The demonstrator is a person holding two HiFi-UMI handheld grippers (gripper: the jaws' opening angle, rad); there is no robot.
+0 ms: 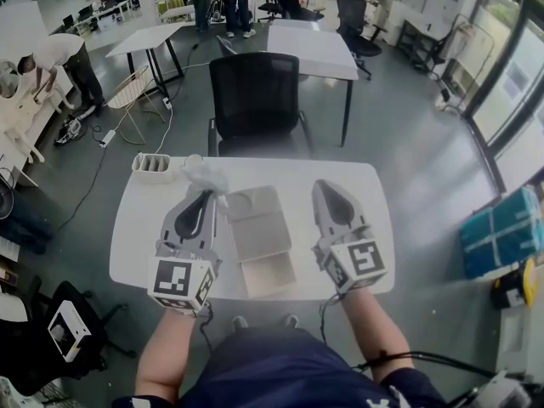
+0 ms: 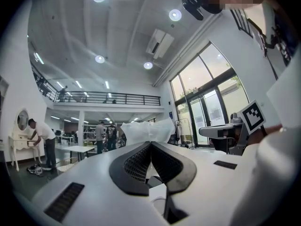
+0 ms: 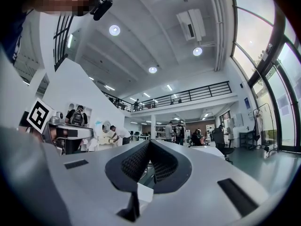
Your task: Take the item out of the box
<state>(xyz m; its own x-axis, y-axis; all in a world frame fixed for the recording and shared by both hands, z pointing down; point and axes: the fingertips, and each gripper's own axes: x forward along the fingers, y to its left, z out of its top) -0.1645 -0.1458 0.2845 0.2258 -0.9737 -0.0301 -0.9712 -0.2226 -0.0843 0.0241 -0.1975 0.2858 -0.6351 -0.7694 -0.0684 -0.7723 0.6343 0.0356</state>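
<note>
while table (image 1: 136,228) holds box (image 1: 259,232) | l tongs (image 1: 209,192) pinch wrapped item (image 1: 201,175) | r tongs (image 1: 321,185) pressed together | chair (image 1: 255,100) behind

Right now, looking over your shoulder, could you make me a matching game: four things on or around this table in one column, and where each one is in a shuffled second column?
Things
1. crumpled white plastic bag
2. open beige cardboard box
3. black office chair
4. white ribbed tray

Places
A. beyond the far edge of the white table
B. at the table's far left corner
C. pinched at the tip of the left gripper
D. flat on the table, between that gripper and the right gripper

Pairs: 1-C, 2-D, 3-A, 4-B
</note>
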